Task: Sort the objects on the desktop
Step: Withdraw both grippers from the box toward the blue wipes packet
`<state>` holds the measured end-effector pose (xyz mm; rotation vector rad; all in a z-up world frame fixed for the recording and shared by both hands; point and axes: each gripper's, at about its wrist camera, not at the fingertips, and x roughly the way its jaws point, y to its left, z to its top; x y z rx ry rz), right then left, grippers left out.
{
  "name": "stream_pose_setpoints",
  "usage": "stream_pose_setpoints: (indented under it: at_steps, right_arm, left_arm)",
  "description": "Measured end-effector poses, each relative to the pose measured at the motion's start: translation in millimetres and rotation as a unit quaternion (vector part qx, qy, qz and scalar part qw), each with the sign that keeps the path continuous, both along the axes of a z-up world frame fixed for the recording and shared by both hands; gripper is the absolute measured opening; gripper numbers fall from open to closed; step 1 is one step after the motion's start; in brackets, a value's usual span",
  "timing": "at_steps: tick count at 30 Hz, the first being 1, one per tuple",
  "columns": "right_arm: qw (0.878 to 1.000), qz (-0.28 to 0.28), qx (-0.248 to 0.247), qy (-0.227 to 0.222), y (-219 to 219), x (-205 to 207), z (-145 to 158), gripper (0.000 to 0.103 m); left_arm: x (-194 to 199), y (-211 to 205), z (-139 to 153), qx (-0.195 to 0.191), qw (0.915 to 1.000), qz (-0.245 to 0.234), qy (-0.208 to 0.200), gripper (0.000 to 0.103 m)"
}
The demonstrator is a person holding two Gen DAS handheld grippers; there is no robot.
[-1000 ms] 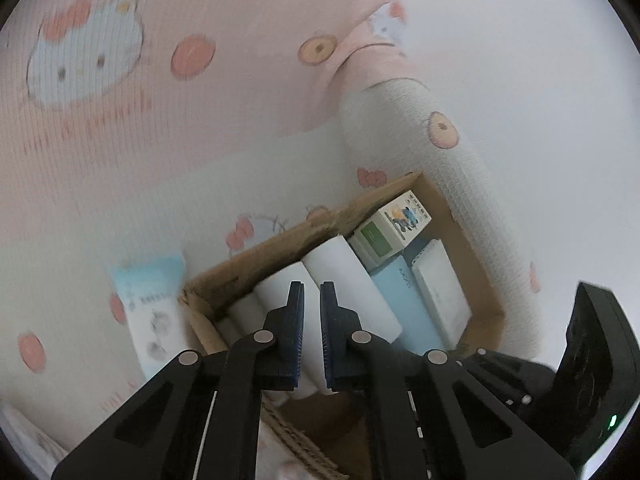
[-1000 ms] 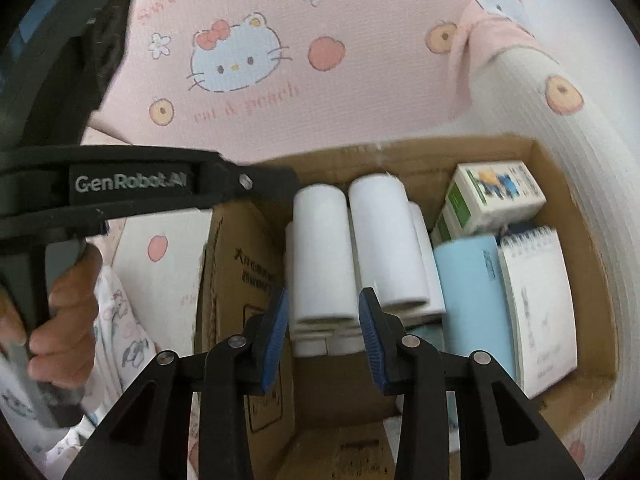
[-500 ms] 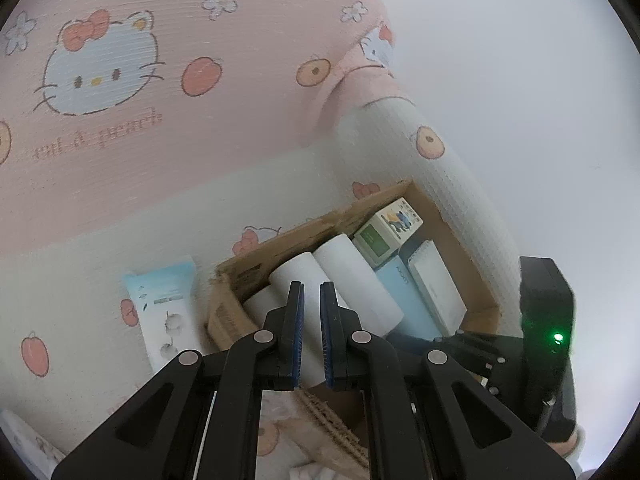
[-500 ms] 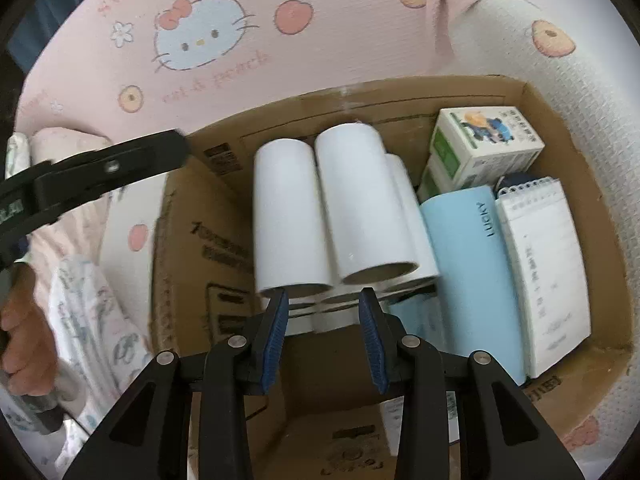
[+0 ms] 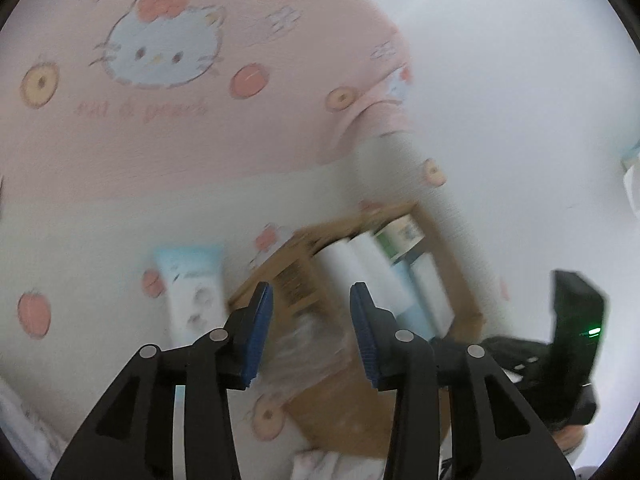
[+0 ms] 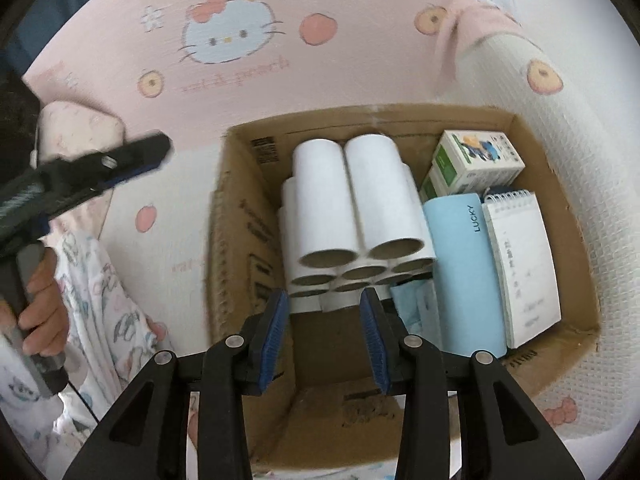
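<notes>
Two empty spread grippers, left gripper (image 5: 311, 332) just widened beside tube (image 5: 194, 286); right gripper (image 6: 323, 338) above box (image 6: 560, 184)

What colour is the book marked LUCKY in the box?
Light blue; the book shows best in the right wrist view.

An open cardboard box (image 6: 568, 200) holds stacked white paper tubes (image 6: 352, 208) lying on their sides, a green-and-white carton (image 6: 476, 160), a pale blue "LUCKY" book (image 6: 460, 272) and a spiral notepad (image 6: 520, 264). A light-blue tube (image 5: 192, 284) lies flat outside, beside the box.
</notes>
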<state>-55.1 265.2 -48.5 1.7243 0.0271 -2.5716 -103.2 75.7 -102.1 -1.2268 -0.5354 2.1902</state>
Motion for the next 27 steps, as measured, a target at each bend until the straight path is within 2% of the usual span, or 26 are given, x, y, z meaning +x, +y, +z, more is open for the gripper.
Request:
stream_pose_setpoints:
  at_steps: [9, 11, 14, 18, 21, 24, 27]
  right_arm:
    - [0.998, 0.036, 0.048, 0.002, -20, 32, 13, 0.035]
    - [0.997, 0.041, 0.069, 0.003, -25, 39, 16, 0.035]
    - [0.995, 0.047, 0.092, 0.010, -35, 47, 21, 0.035]
    - [0.994, 0.061, 0.089, 0.035, -56, 49, 29, 0.036]
    - [0.994, 0.066, 0.059, 0.065, -69, 44, 33, 0.036]
    - [0.990, 0.078, 0.066, 0.094, -86, 40, 33, 0.036]
    - [0.984, 0.108, 0.077, 0.122, -107, 40, 28, 0.036]
  left_arm:
    - [28, -40, -48, -0.031, 0.9993, 0.009, -0.021, 0.044]
    - [36, -50, -55, -0.044, 0.9987, 0.023, -0.011, 0.044]
    - [46, -66, -60, -0.038, 0.9982, 0.045, 0.011, 0.044]
    - [45, -84, -82, -0.009, 0.9969, 0.075, -0.021, 0.044]
    - [41, -92, -102, -0.016, 0.9961, 0.075, -0.044, 0.044]
    - [39, -97, -119, -0.031, 0.9945, 0.074, -0.067, 0.044]
    - [35, -101, -127, -0.015, 0.9937, 0.077, -0.081, 0.044]
